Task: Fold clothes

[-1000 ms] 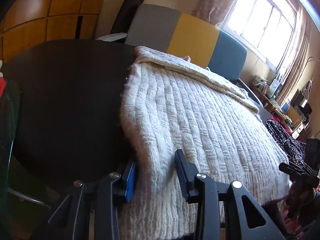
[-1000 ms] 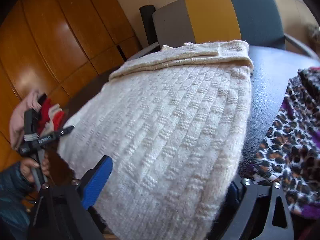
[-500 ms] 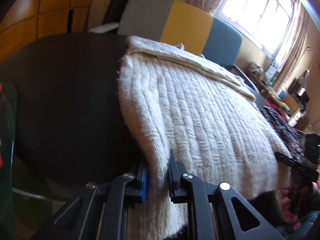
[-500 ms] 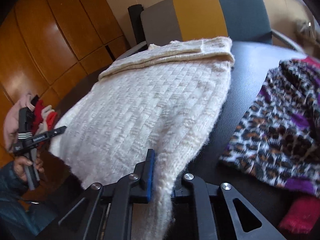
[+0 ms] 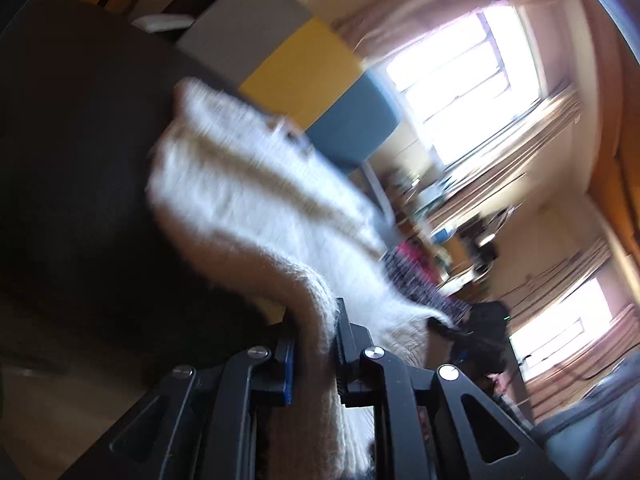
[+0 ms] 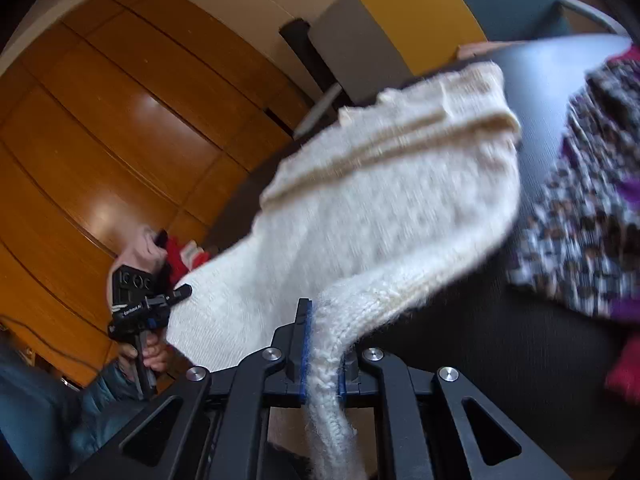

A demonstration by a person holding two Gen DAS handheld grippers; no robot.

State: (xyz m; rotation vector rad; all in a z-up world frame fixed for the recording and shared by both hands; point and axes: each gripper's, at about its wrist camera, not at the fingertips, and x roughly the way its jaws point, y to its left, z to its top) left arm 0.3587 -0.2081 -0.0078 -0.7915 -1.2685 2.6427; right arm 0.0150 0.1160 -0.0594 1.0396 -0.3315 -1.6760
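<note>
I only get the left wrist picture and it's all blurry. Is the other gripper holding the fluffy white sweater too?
Observer: Yes. The right gripper is shut on the sweater's near edge, just as the left gripper is.
Operator: What's next to the sweater on that side?
Observer: A leopard-print garment lies on the dark table to the sweater's right.
Operator: Any other clothes?
Observer: A pink and red pile sits behind the left gripper, in front of the wooden wall panels.
</note>
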